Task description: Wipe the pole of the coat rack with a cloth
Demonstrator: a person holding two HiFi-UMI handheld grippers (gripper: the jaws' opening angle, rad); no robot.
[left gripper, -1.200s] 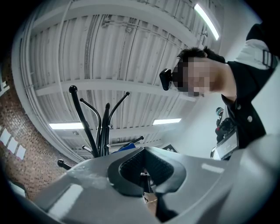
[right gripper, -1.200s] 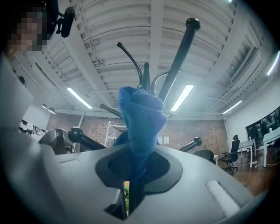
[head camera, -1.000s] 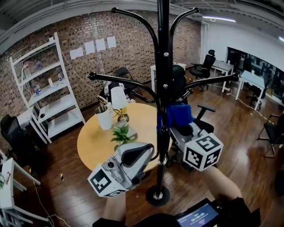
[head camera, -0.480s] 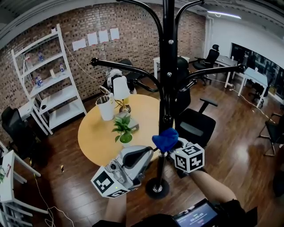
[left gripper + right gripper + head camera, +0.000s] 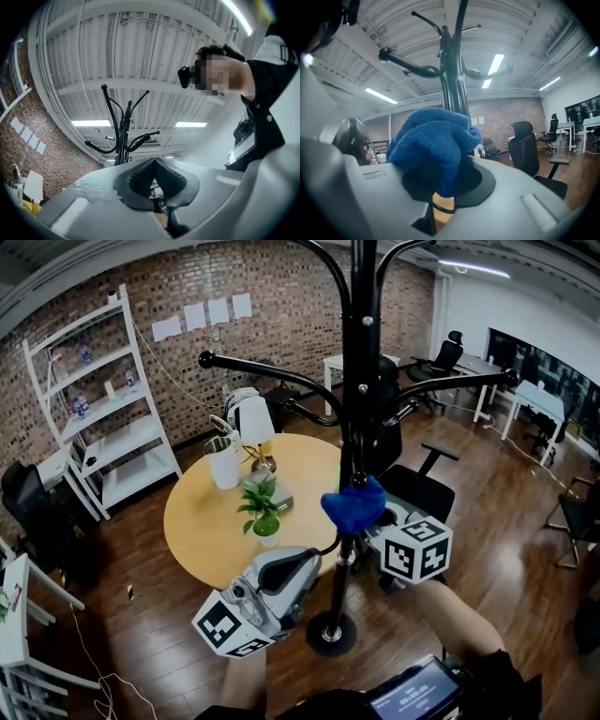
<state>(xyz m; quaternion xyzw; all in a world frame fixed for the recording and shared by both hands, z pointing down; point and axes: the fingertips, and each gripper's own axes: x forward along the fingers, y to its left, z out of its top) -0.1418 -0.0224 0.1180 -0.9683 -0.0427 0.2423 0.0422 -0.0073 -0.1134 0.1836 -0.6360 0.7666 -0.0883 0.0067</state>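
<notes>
Clamped on the blue cloth [image 5: 354, 507], the right tool [image 5: 380, 526] had climbed back up the pole [image 5: 360, 381] since 0.5 s earlier, so wiping looked mid-stroke. The left tool [image 5: 281, 577] hung closed, empty, near the pole's base.

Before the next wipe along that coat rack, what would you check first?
1. Cloth clamped in right gripper: ok.
2. Cloth against the pole: ok, it covers the pole in the head view.
3. Left gripper shut and empty: ok.
4. Free path upward: not ok, hooks branch off above the cloth.
5. Base steady on the floor: cannot tell.
</notes>
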